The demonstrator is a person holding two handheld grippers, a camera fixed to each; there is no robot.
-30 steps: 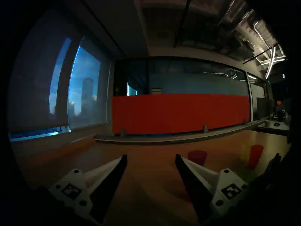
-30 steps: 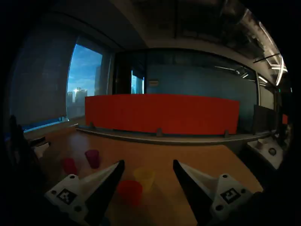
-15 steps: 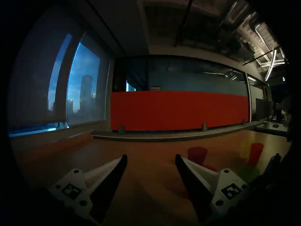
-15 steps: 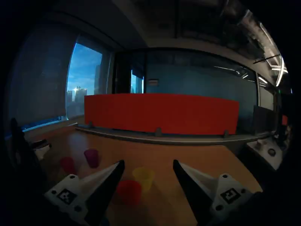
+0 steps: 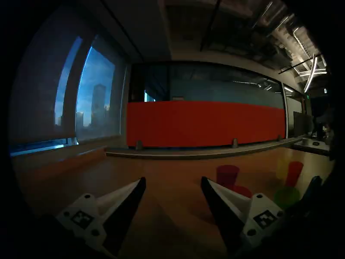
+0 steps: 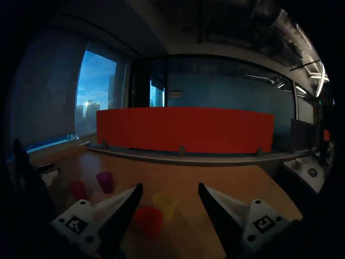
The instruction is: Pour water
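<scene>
In the left gripper view my left gripper [image 5: 172, 182] is open and empty above a wooden table [image 5: 172, 203]. Right of its right finger stand a dark red cup [image 5: 227, 175], a taller red cup [image 5: 294, 172], a faint yellow cup [image 5: 281, 168] and a green cup [image 5: 286, 197]. In the right gripper view my right gripper [image 6: 169, 188] is also open and empty. A red cup [image 6: 148, 219] stands close between its fingers, with a yellow cup [image 6: 165, 203] just behind. A purple cup [image 6: 105, 181] and another red cup [image 6: 78, 189] stand farther left. I cannot tell whether any cup holds water.
A red partition panel [image 5: 202, 123] runs along the table's far edge [image 6: 185, 129]. Large windows [image 5: 92, 103] are on the left. The room is dim. A dark shape, seemingly the other gripper, stands at the left edge of the right gripper view [image 6: 26, 172]. Another desk [image 6: 308, 170] lies far right.
The left gripper view has shifted slightly, so the cups on its right show more fully. The right gripper has barely moved. Both grippers stay open.
</scene>
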